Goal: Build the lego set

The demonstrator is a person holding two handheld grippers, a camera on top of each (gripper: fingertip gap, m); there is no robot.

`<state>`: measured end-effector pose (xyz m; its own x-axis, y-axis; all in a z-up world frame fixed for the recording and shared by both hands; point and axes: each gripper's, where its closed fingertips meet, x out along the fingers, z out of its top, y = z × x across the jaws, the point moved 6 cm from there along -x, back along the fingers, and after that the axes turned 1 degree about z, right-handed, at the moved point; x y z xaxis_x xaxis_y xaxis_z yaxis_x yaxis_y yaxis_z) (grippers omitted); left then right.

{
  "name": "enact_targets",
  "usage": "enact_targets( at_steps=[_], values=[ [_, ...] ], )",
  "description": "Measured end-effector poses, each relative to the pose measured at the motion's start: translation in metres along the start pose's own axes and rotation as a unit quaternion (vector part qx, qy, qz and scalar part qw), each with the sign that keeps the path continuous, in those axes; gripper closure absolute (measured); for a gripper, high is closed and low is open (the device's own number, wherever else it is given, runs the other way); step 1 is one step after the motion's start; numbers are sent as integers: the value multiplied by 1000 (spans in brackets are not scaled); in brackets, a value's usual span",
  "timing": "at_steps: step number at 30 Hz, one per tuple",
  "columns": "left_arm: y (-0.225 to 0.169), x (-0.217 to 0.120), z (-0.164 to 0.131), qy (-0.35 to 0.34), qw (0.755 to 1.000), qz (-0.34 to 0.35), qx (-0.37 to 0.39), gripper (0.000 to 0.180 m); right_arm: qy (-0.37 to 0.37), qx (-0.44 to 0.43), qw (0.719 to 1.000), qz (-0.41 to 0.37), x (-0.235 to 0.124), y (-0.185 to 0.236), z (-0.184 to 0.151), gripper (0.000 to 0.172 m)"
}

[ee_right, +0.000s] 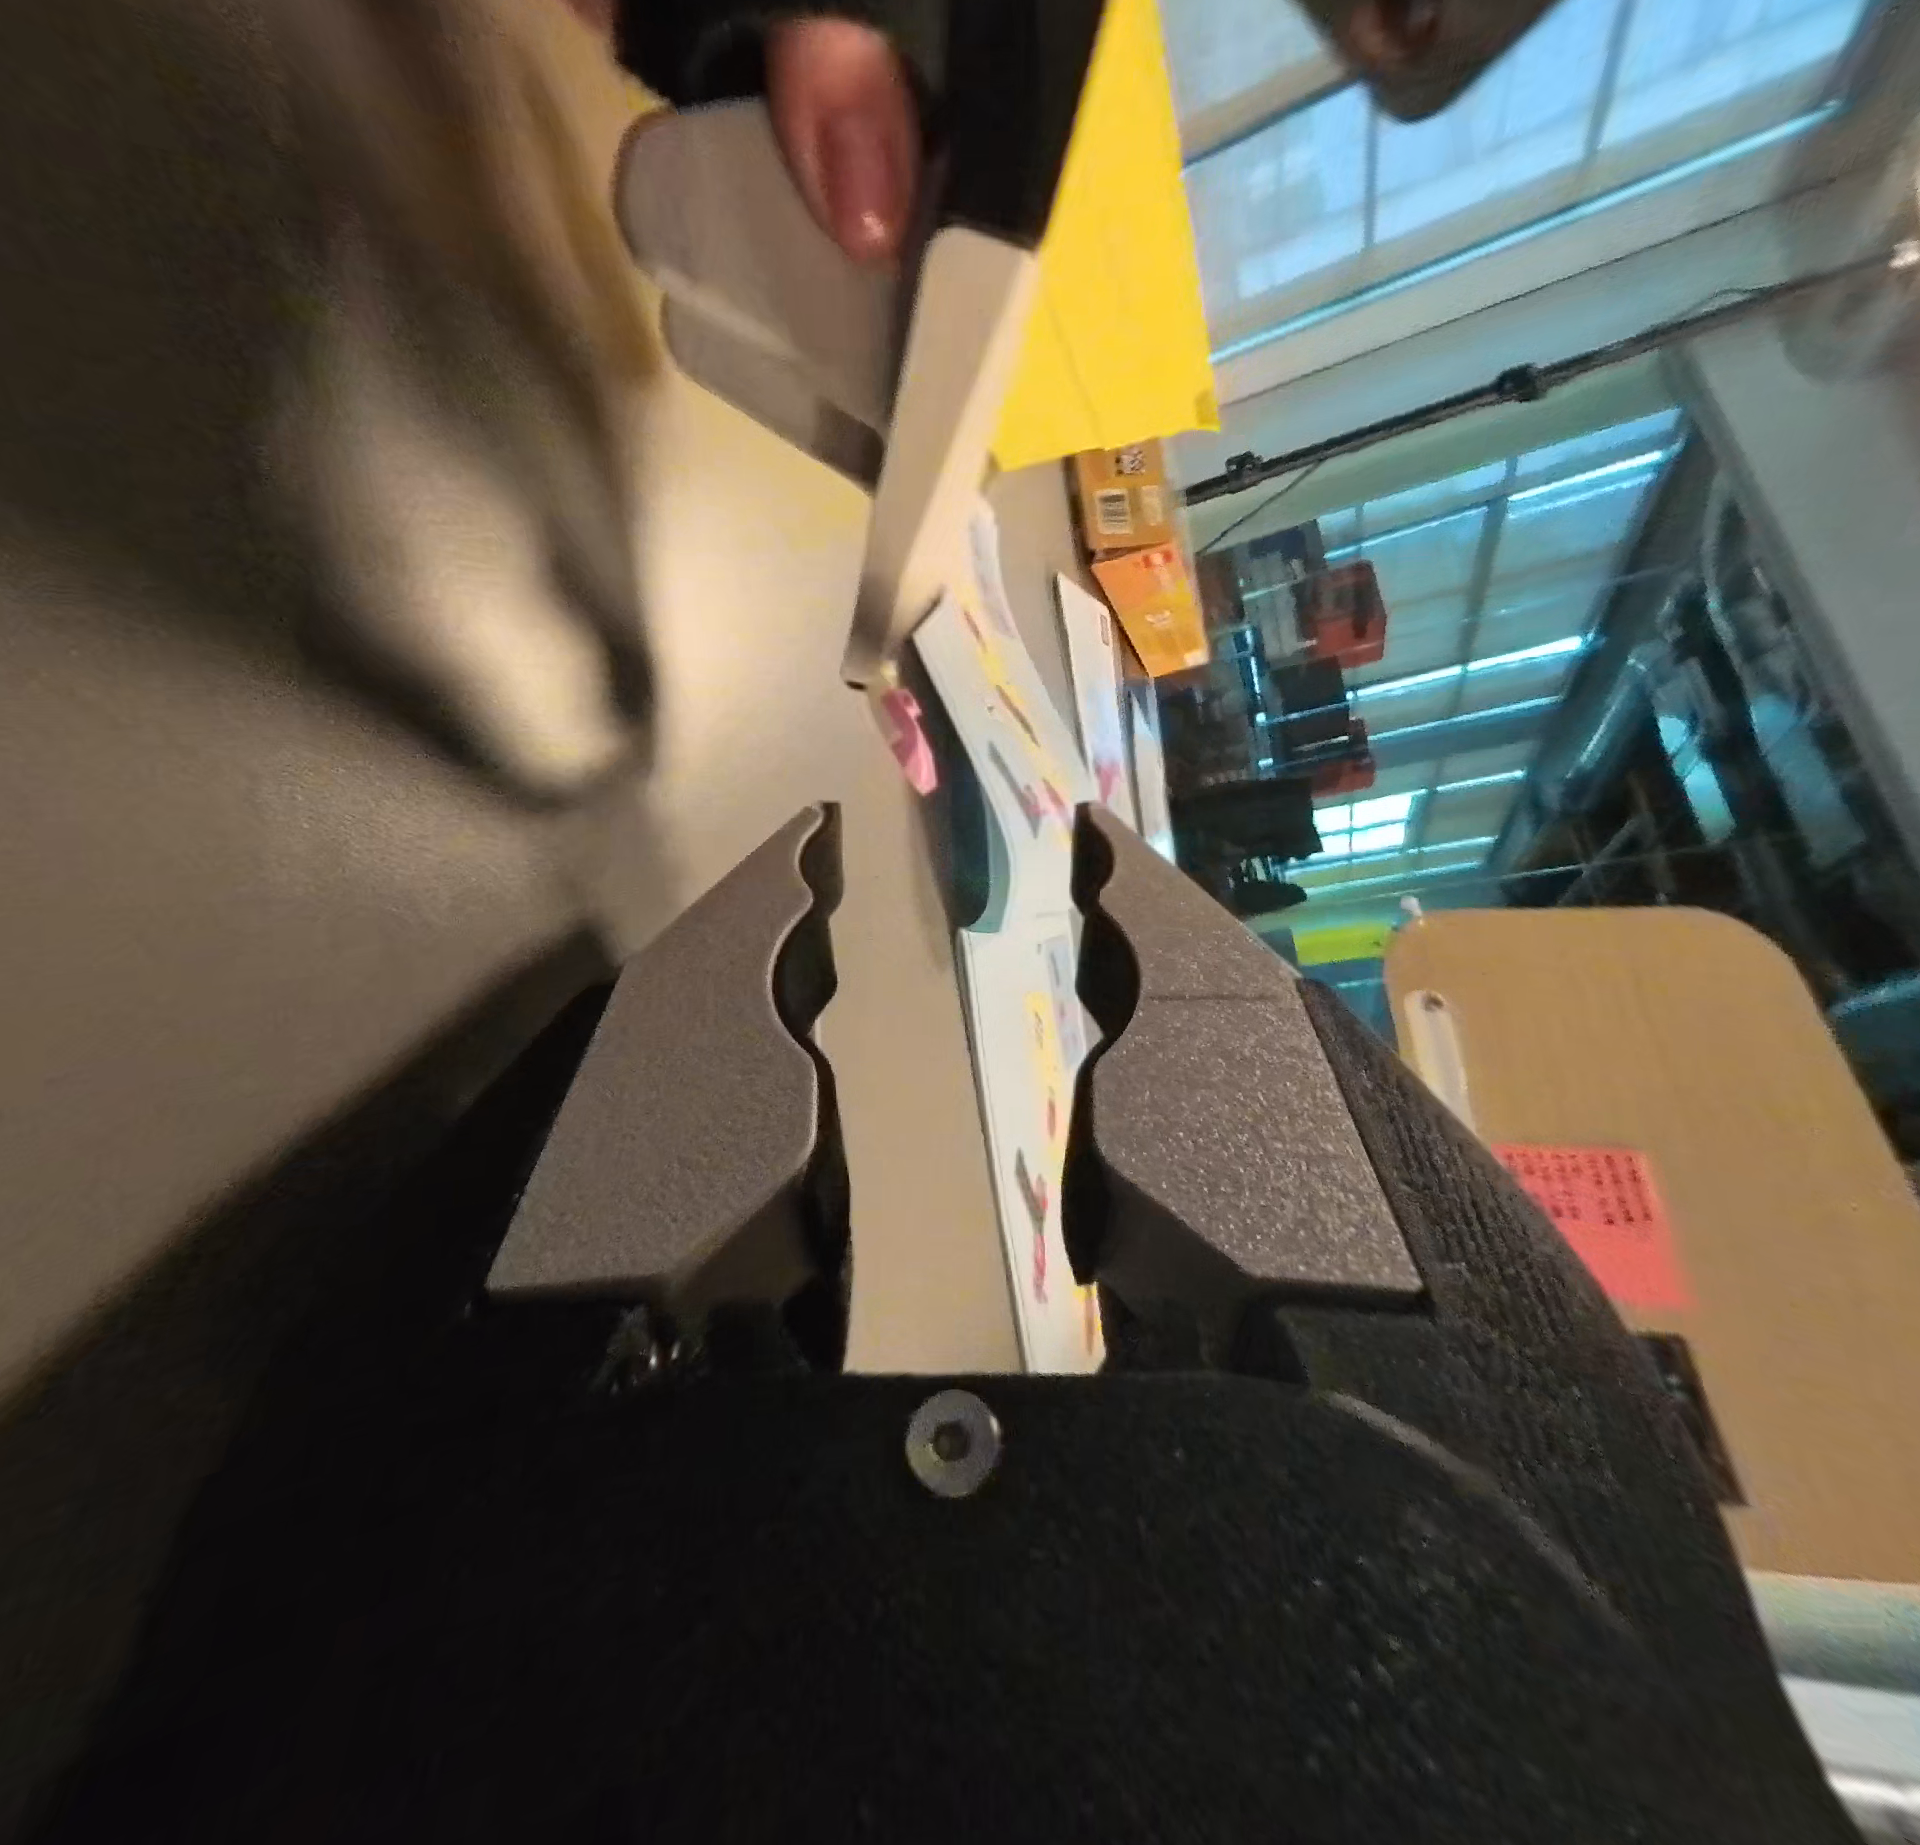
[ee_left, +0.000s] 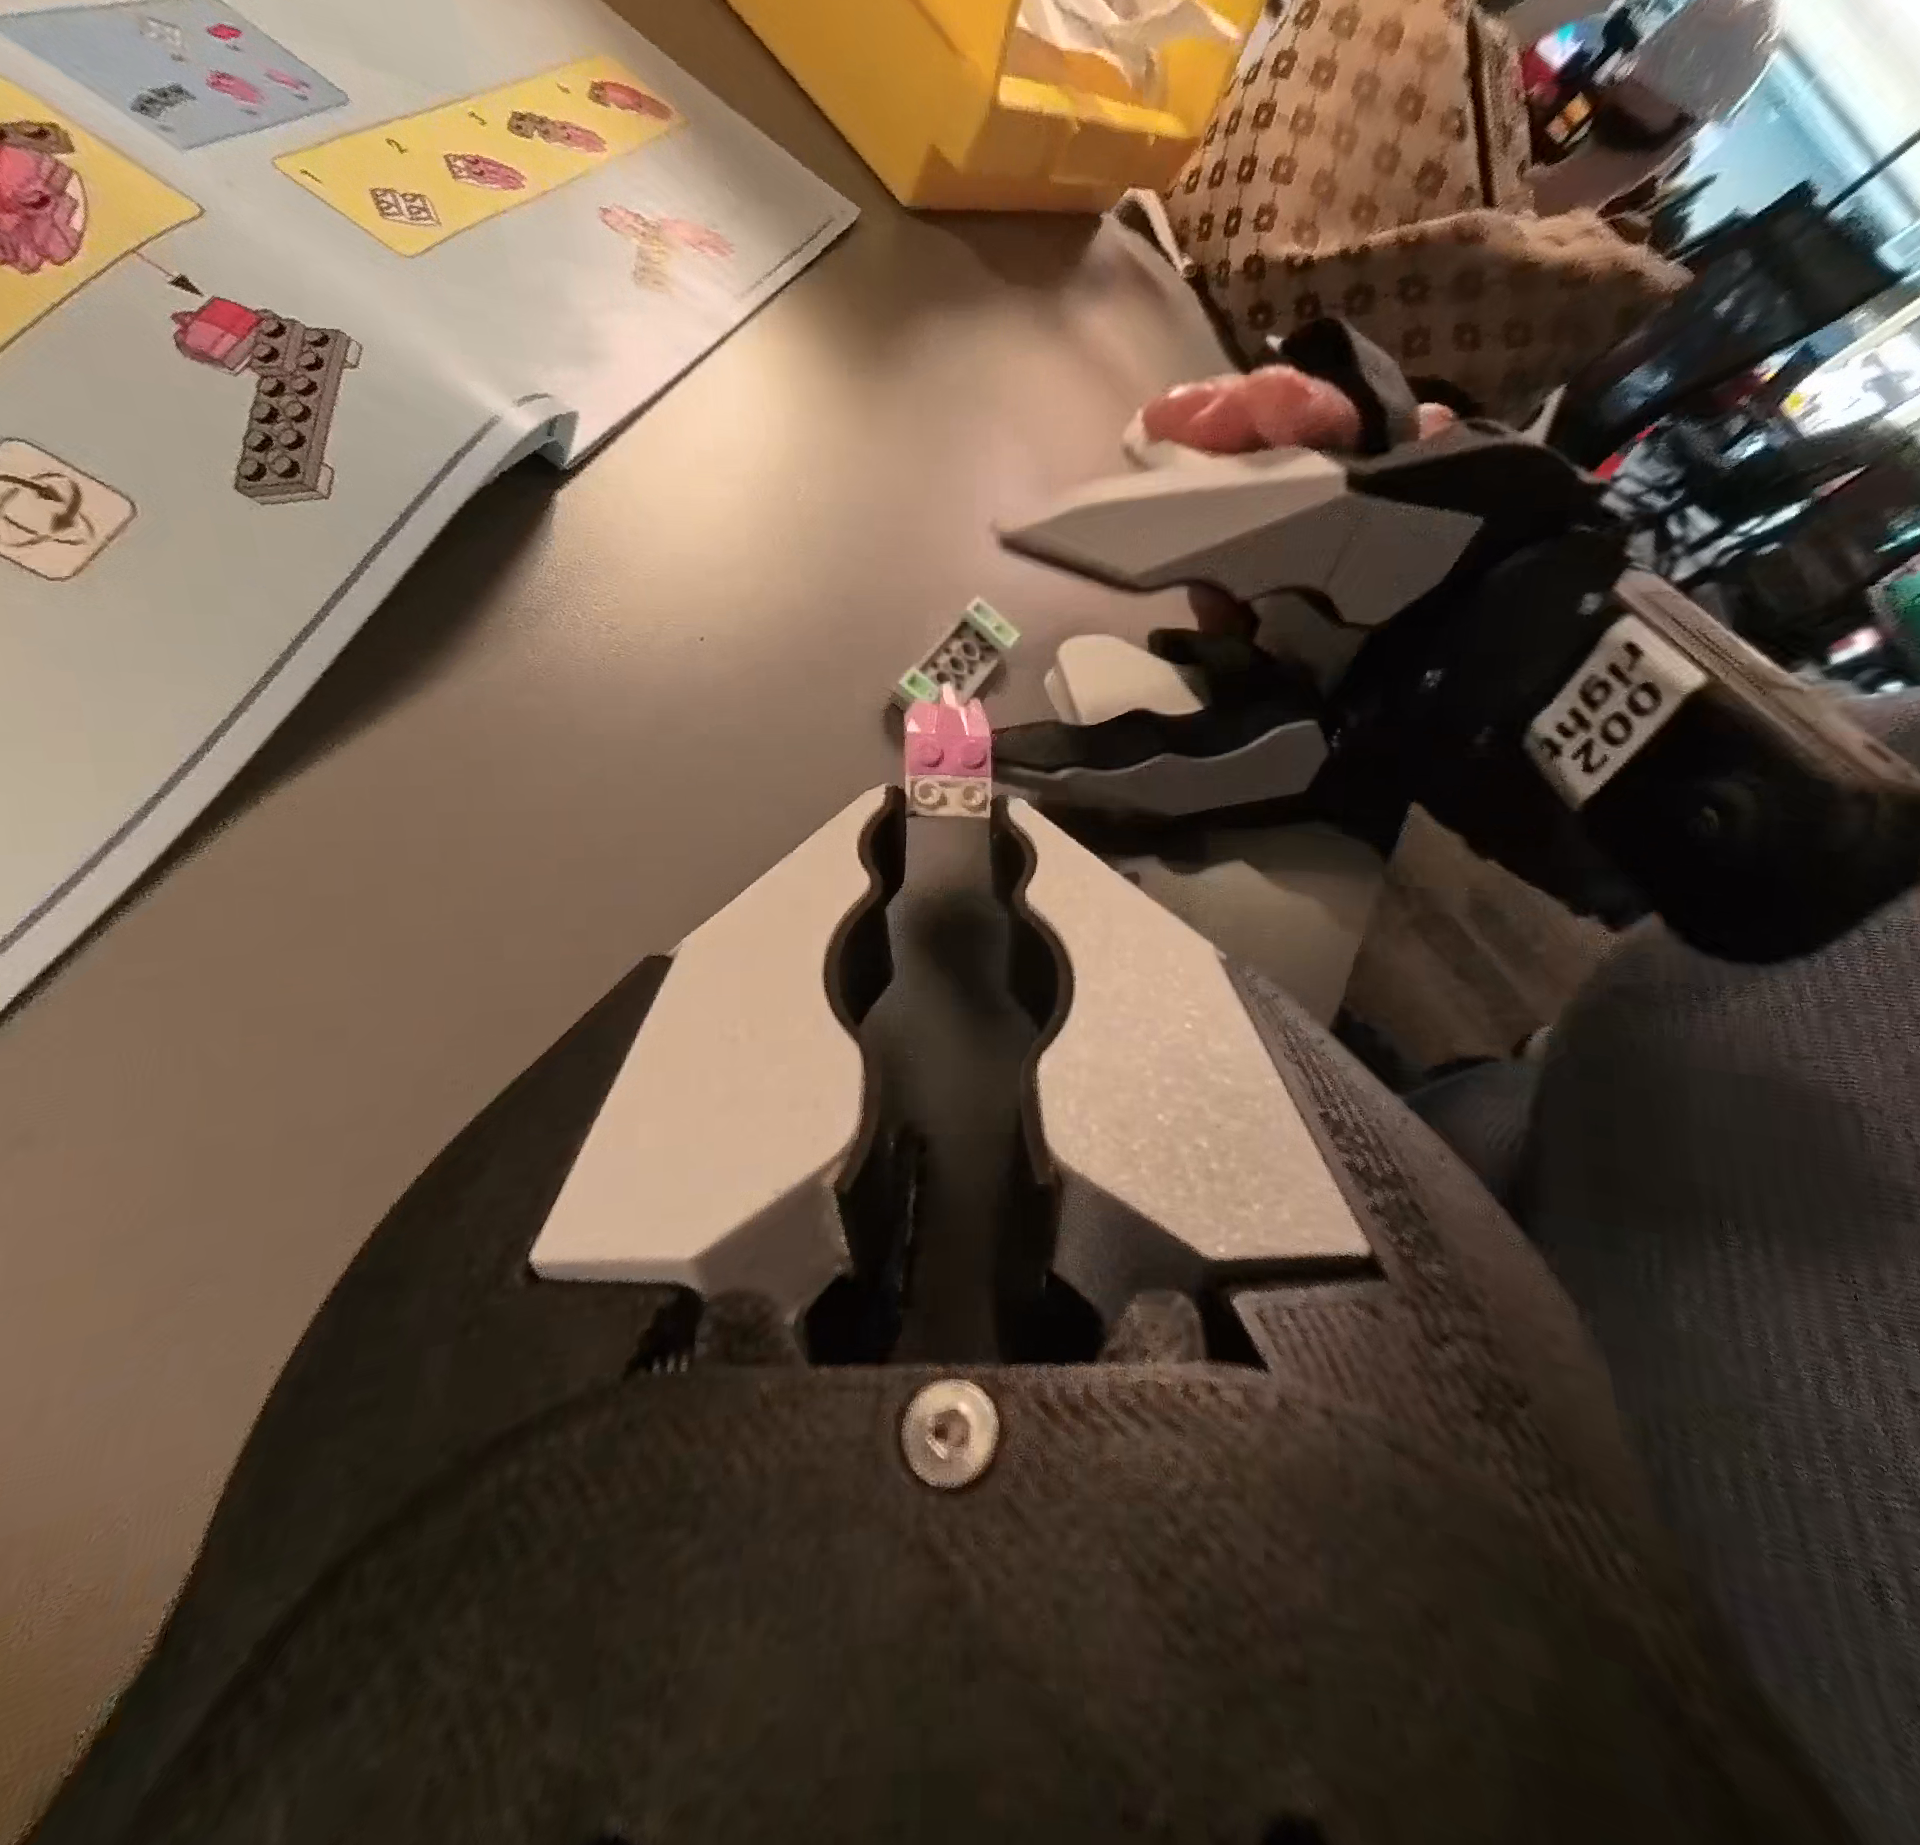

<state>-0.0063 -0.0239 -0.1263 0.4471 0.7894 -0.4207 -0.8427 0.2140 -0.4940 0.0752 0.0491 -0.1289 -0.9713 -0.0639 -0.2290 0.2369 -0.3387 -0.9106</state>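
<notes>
Left claw: gripper (ee_left: 948, 806) with pale fingertips (ee_left: 831, 860) set narrow, closed on a small brick piece (ee_left: 948, 769), pink on top with a whitish plate beneath; the whitish plate sits between the tips, which press its two sides.
Held piece: pink part pokes out past the tips, studs facing the camera, above the brown table (ee_left: 644, 756).
Just beyond: grey brick (ee_left: 956, 665) with pale green ends lies flat on the table, close behind the pink piece, underside up.
Right claw: gripper (ee_right: 956, 819) with grey fingers (ee_right: 727, 1016) spread wide, only air between them; in the left wrist view its lower finger points at the pink piece from the side, very near it, though contact is hard to judge.
Hand: fingers (ee_left: 1247, 413) of a person rest on the right gripper's upper part, with a patterned brown sleeve (ee_left: 1382, 216) behind.
Booklet: open instruction booklet (ee_left: 312, 237) with brick drawings lies toward the table's far left side.
Bin: yellow bin (ee_left: 935, 60) holding crumpled white paper stands at the table's far edge.
Right wrist view: blurred and tilted; the pink piece (ee_right: 906, 741) shows at the left gripper's tip, the booklet (ee_right: 1029, 964) past it, shelves and windows beyond.
</notes>
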Motion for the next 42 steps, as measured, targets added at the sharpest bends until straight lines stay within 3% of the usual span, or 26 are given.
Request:
enact_targets(
  at_steps=[4,9,13,17,23,25,28,29,36,42],
  values=[
    [-3,-1,3,-13,998,-56,-37,166,-35,20,998,-39,-15,-12,-5,130],
    [-3,0,4,-11,997,-63,-38,166,-32,25,997,-64,-23,-17,-14,133],
    [-3,6,-5,44,998,-15,41,165,-44,133,984,-107,-35,-38,-33,135],
    [-6,15,-15,119,981,41,147,165,-72,267,948,-154,-49,-59,-56,140],
    [-12,18,-20,155,960,20,233,165,-87,331,921,-186,-56,-69,-67,144],
    [-10,18,-19,143,961,22,237,159,-70,337,921,-182,-53,-68,-70,149],
    [-7,16,-12,100,963,33,247,123,-58,347,921,-169,-45,-64,-73,150],
    [-9,13,-7,69,962,37,261,119,-54,348,921,-167,-43,-64,-74,151],
    [-6,-17,24,-137,946,62,286,114,-22,332,923,-192,-34,-67,-82,158],
    [-14,-20,23,-167,932,44,318,106,7,314,926,-208,-29,-68,-88,163]
  ],
)
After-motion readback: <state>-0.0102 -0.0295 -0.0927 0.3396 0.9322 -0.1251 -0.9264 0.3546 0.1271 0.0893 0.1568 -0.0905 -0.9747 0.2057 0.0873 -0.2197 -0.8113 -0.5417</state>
